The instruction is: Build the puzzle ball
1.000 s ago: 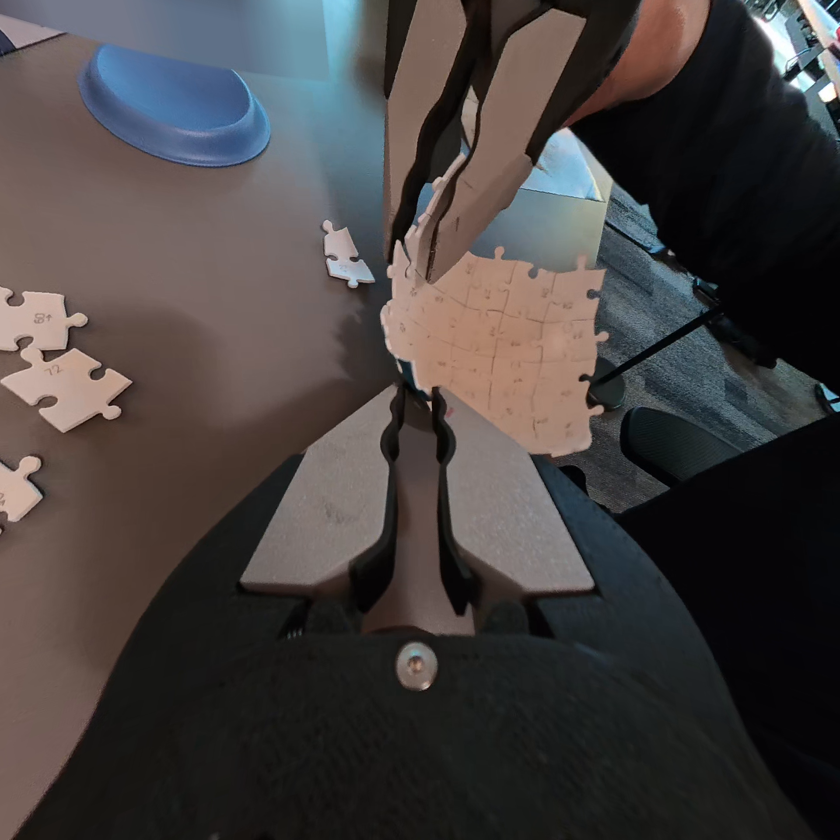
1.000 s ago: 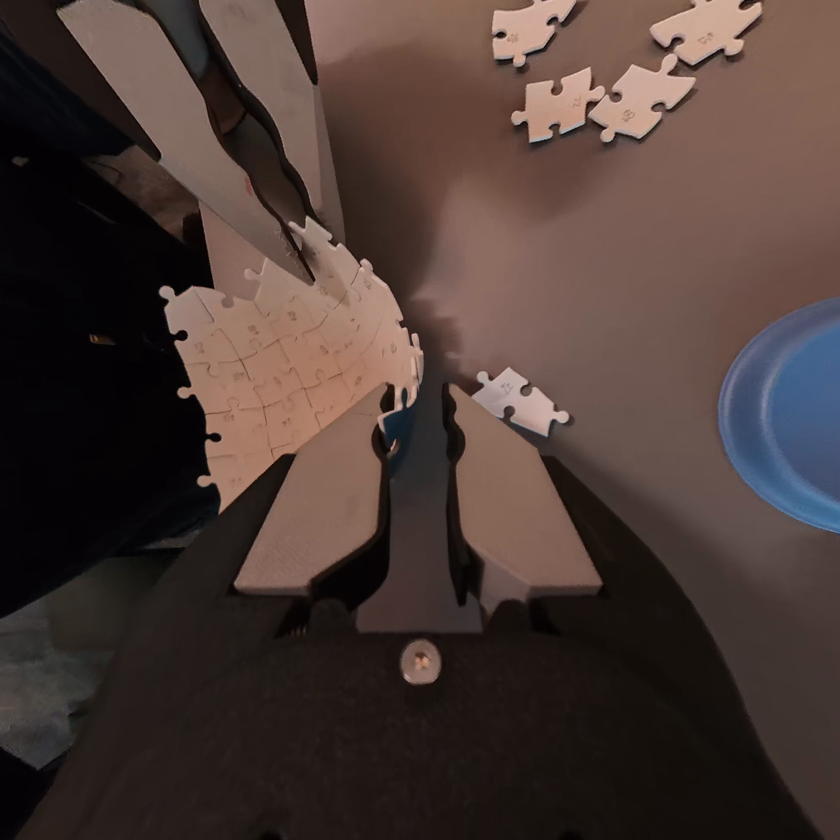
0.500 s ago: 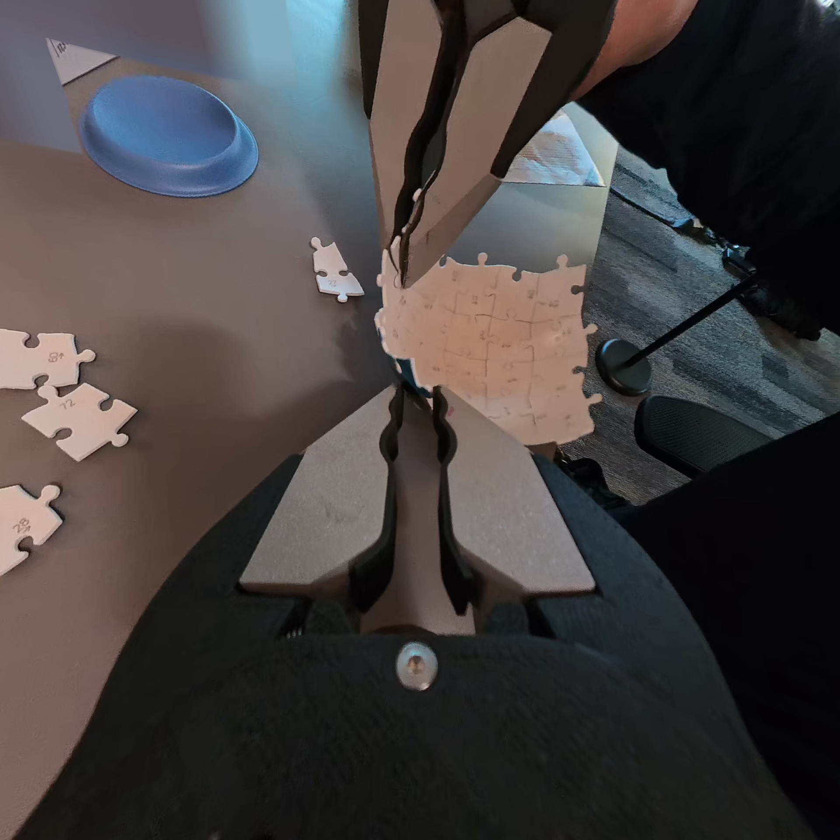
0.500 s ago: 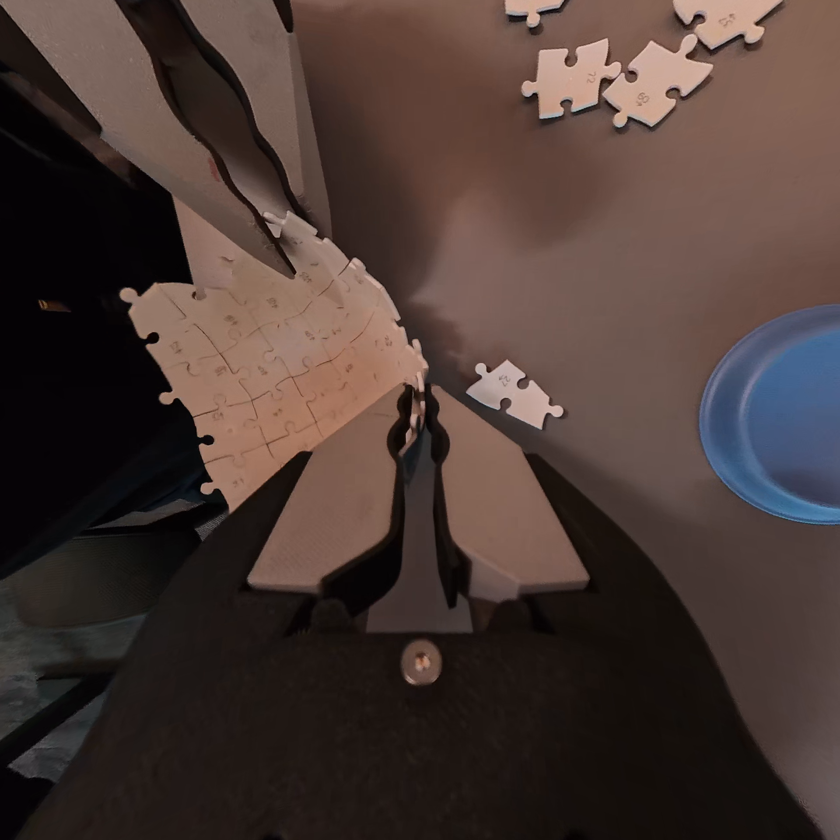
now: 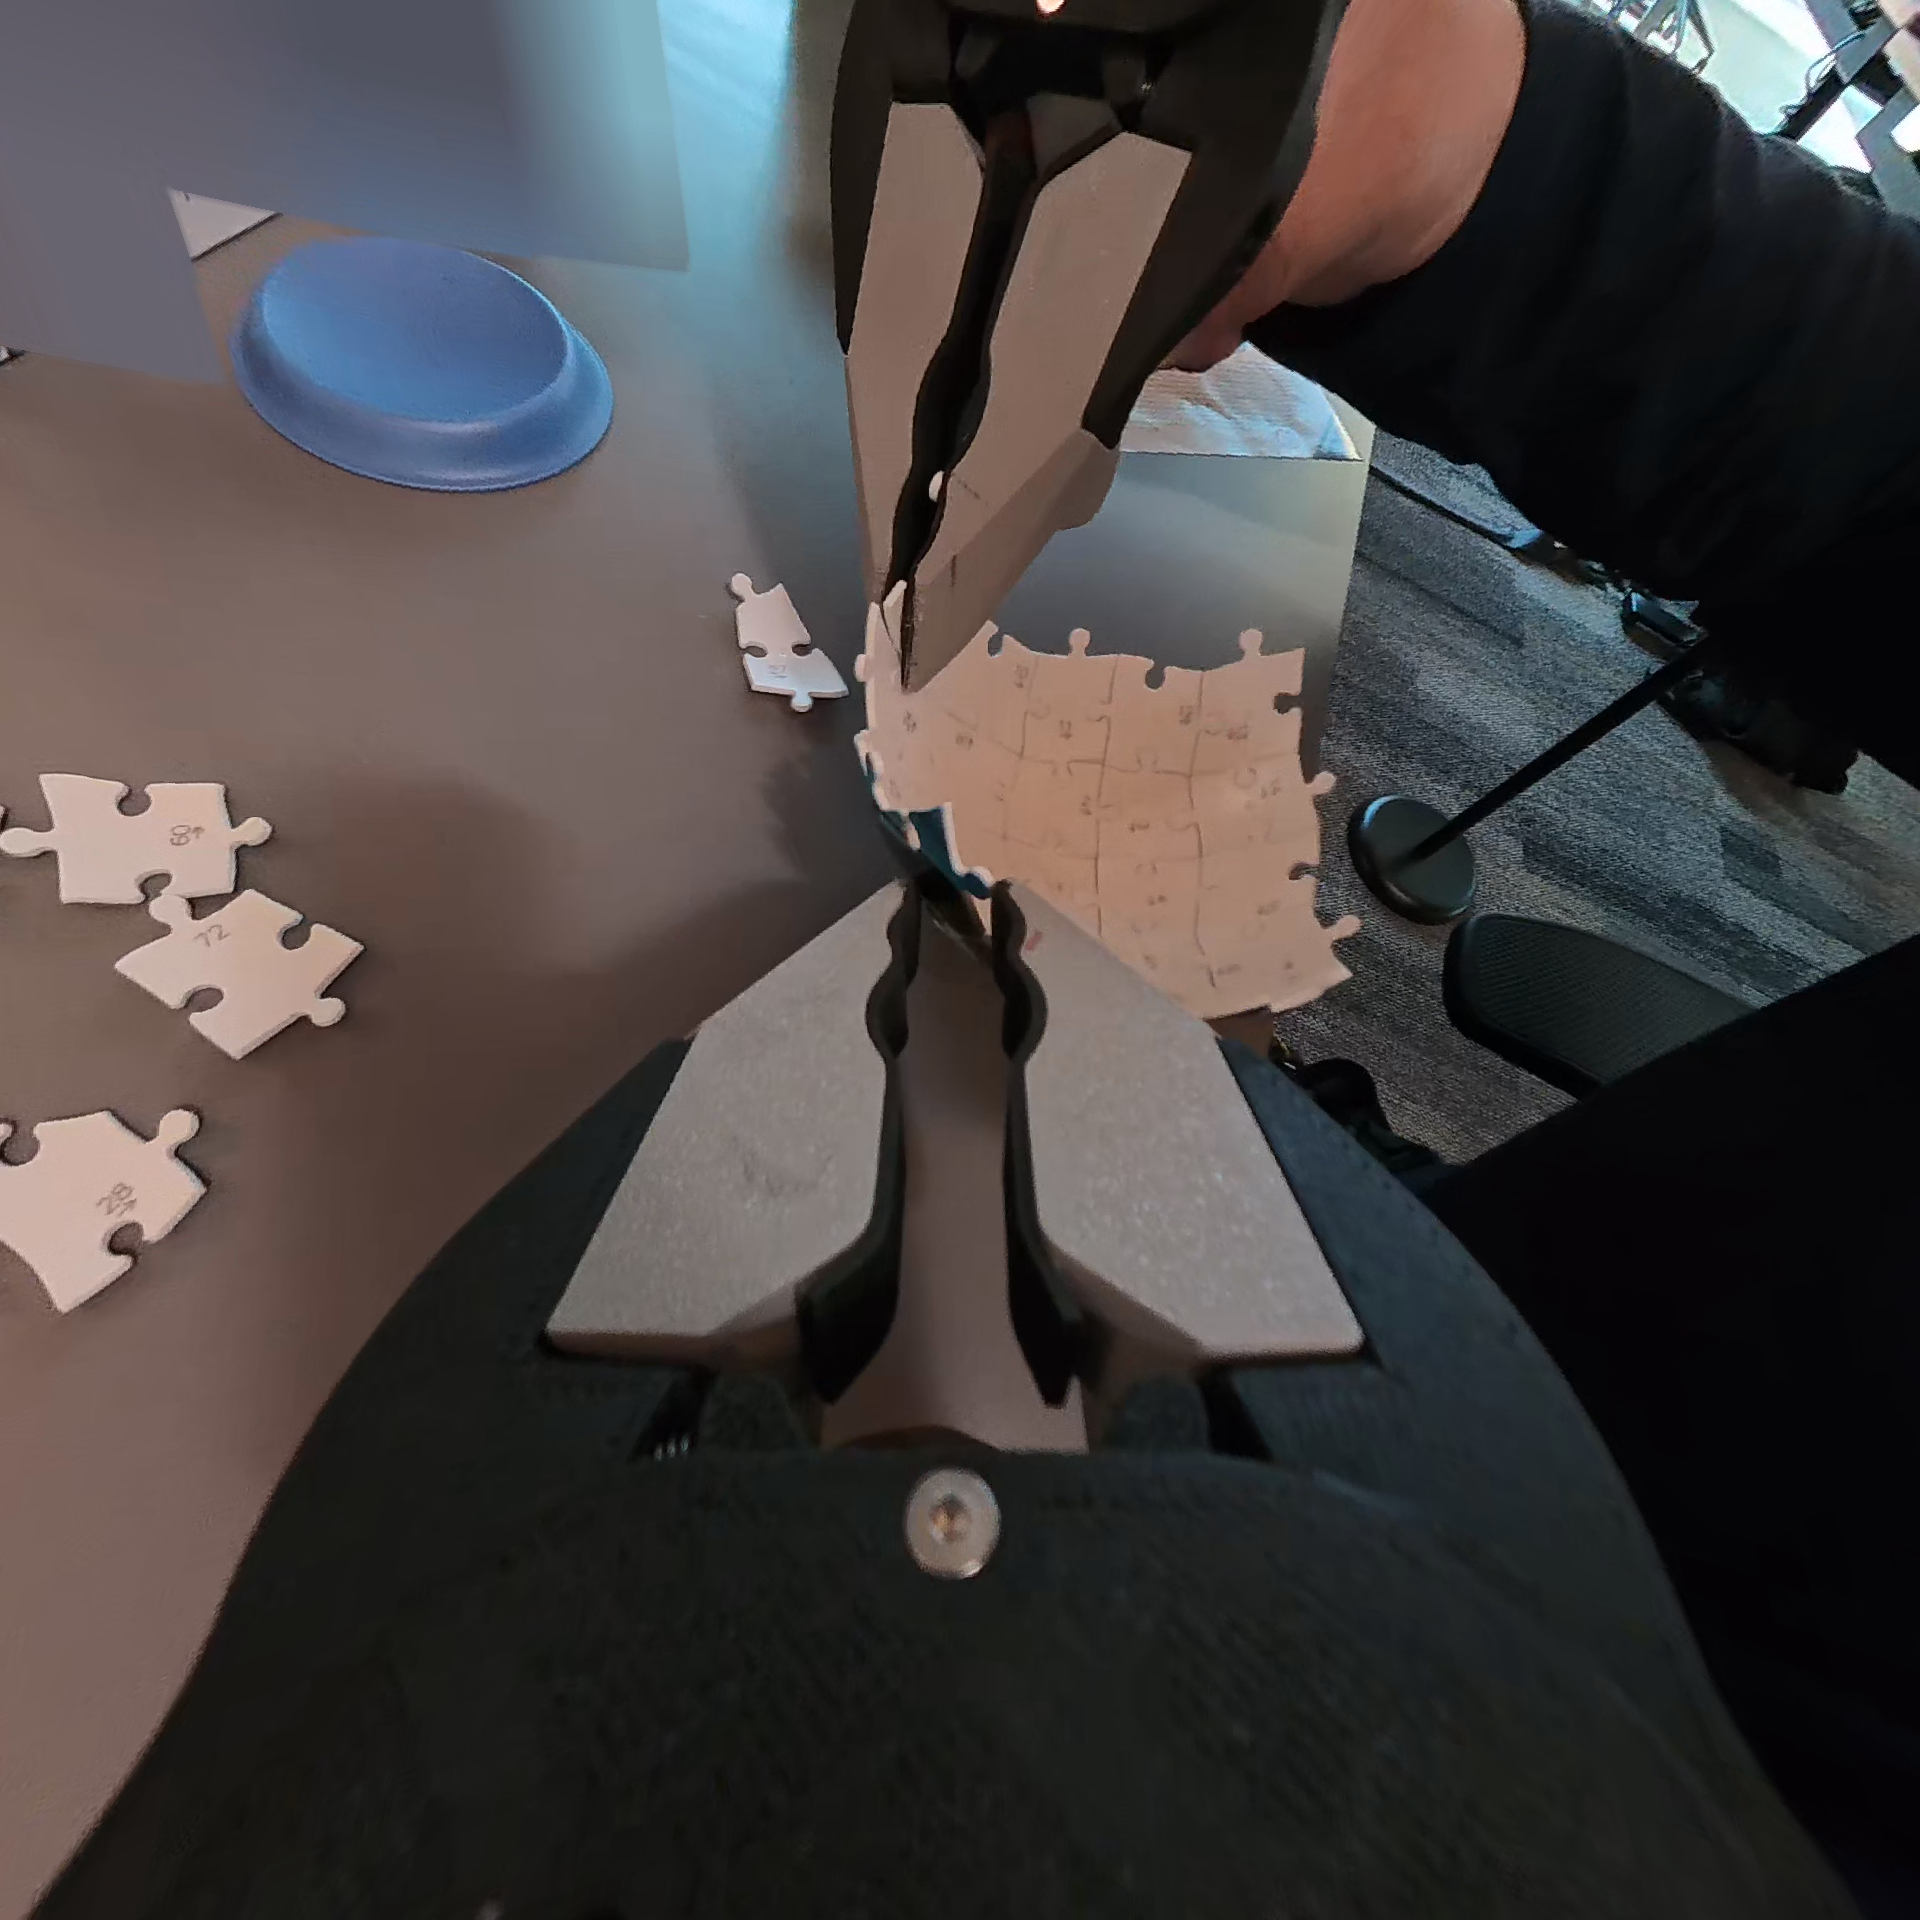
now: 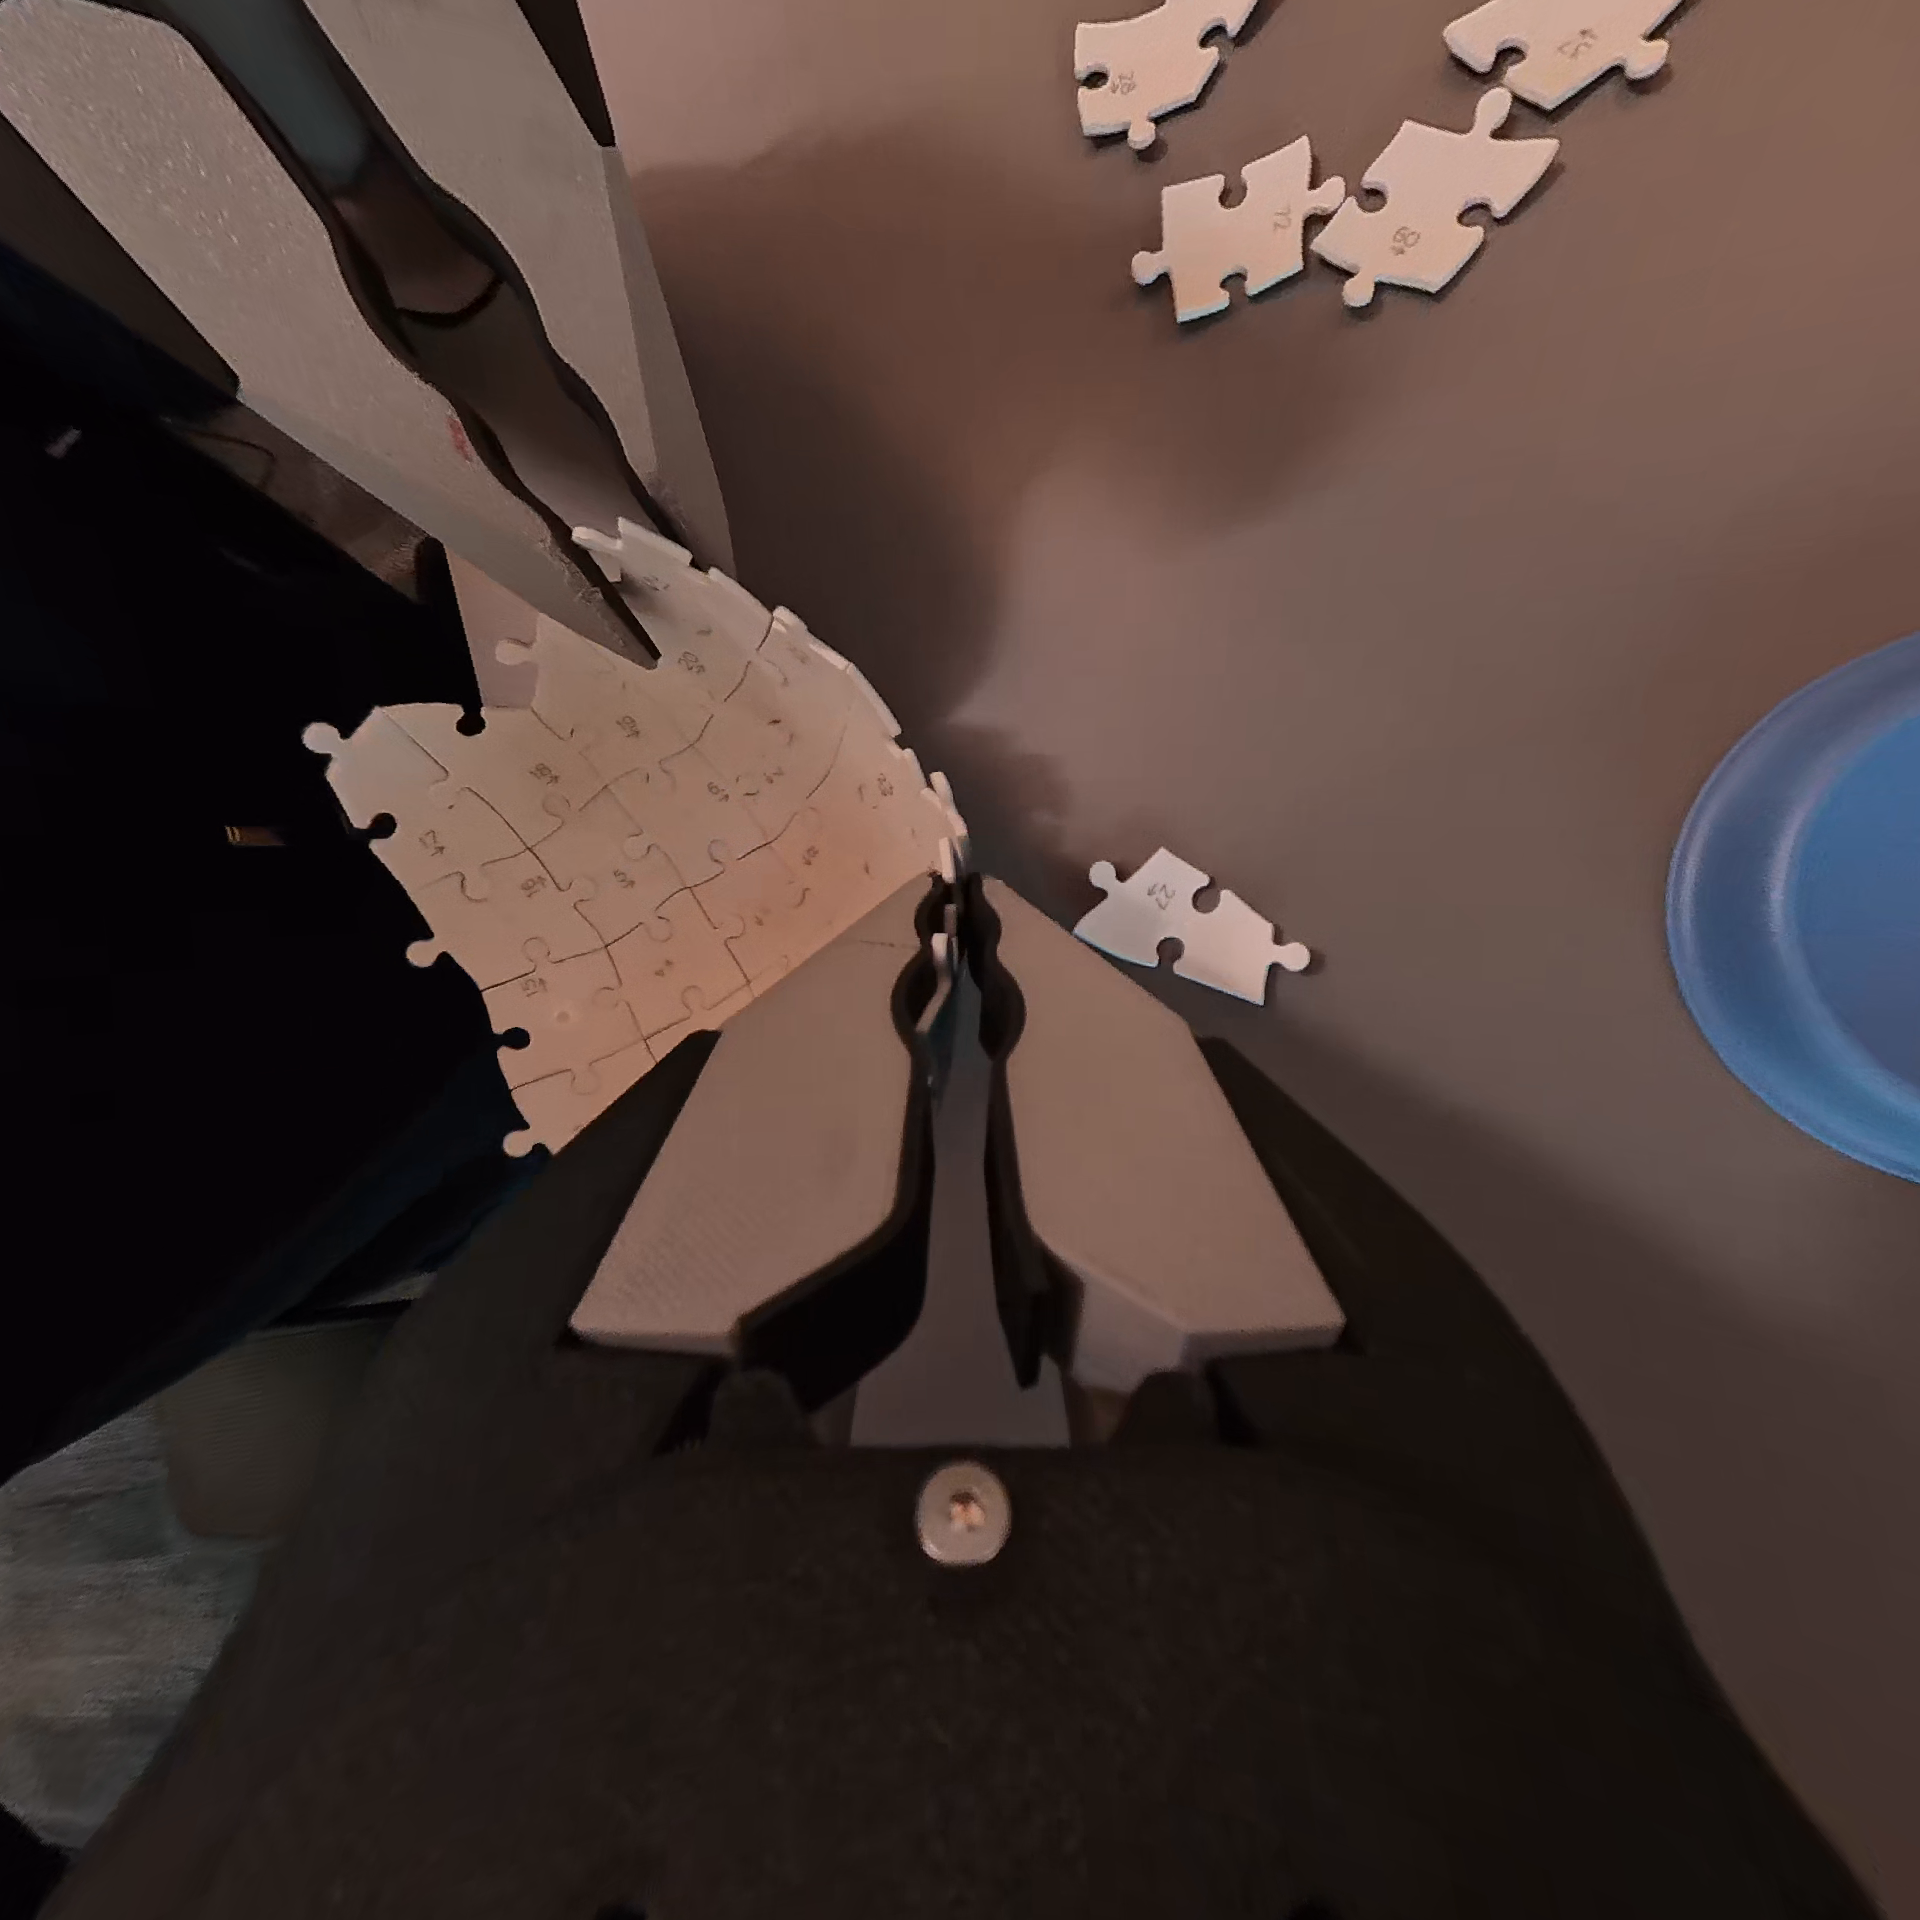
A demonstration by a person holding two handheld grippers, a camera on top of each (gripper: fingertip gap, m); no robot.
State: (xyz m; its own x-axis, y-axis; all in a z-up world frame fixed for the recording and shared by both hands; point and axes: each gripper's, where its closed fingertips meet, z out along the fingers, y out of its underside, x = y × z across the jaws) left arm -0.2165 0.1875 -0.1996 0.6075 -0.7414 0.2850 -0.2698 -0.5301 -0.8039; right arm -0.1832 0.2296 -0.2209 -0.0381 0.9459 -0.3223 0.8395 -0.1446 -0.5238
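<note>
A curved white panel of joined puzzle pieces [image 5: 1122, 810] hangs in the air over the right edge of the dark table [image 5: 468, 675], held between both grippers. My left gripper [image 5: 951, 899] is shut on its lower left edge. My right gripper [image 5: 906, 665] comes down from above and is shut on its upper left corner. In the right wrist view my right gripper [image 6: 956, 894] pinches the rim of the panel [image 6: 644, 831], and my left gripper [image 6: 634, 623] grips it from the upper left. One loose piece [image 5: 784, 655] lies close by on the table.
Several loose white pieces [image 5: 239, 971] lie on the table at the left; they also show in the right wrist view [image 6: 1236, 244]. A blue dish [image 5: 416, 364] stands upside down at the back. Beyond the table edge are a chair [image 5: 1579, 997], a stand base [image 5: 1413, 857] and carpet. The gap from one gripper's tips to the other's is roughly 7 cm.
My right gripper was open beside the panel's rim one second ago and has since shut on it. My left gripper has kept its hold. The panel has shifted slightly.
</note>
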